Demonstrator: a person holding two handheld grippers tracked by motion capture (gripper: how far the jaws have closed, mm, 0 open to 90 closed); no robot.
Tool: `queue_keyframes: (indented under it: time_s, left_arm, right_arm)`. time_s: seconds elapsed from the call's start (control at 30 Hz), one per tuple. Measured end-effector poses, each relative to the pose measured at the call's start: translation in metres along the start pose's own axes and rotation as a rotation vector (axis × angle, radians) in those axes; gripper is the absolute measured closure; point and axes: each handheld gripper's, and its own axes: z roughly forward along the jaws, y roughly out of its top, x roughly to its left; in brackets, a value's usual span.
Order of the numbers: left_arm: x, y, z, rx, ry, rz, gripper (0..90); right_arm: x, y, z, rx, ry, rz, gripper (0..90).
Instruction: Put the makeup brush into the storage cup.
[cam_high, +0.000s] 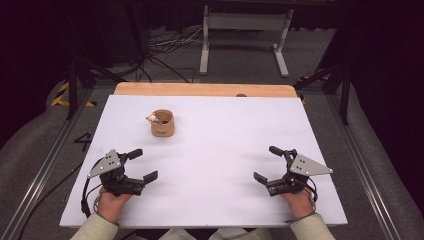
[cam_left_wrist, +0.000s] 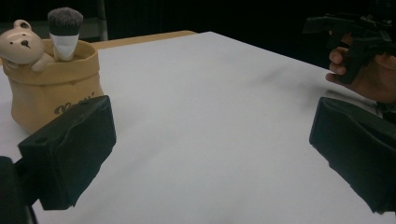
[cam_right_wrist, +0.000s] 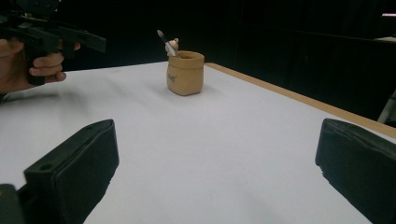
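A tan sack-shaped pot (cam_high: 162, 124) (cam_left_wrist: 53, 91) (cam_right_wrist: 185, 73) stands upright on the white table top (cam_high: 215, 150), left of the middle and toward the far side. A small bear figure (cam_left_wrist: 19, 44) clings to its rim and a brush (cam_left_wrist: 65, 30) with dark bristles stands in it. My left gripper (cam_high: 142, 165) (cam_left_wrist: 210, 163) is near the front left, open, nothing between its jaws, the pot just beyond its left jaw. My right gripper (cam_high: 267, 163) (cam_right_wrist: 215, 177) is near the front right, open and empty, far from the pot.
The white sheet covers a wooden table whose far edge (cam_high: 205, 89) shows as a bare strip. Beyond it are a white metal stand (cam_high: 245, 40) and cables (cam_high: 165, 47) on the floor. Metal rails (cam_high: 45, 170) run along both sides.
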Motion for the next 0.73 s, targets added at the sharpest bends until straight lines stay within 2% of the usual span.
queue_keyframes:
  time_s: [0.17, 0.37, 0.73]
  left_arm:
    - [-0.0017, -0.0038, 0.0011, 0.005, -0.005, 0.008, 1.0]
    - [-0.0013, -0.0082, 0.0038, 0.021, 0.014, 0.002, 0.4]
    - [-0.0009, -0.0080, 0.0029, 0.008, 0.019, 0.000, 0.4]
  right_arm:
    - [0.0004, -0.0018, 0.0005, 0.009, 0.001, 0.002, 0.0]
    - [0.0010, -0.0038, 0.0028, 0.036, -0.003, 0.009, 0.0]
    - [0.0018, -0.0039, 0.0037, 0.030, 0.000, 0.009, 0.0]
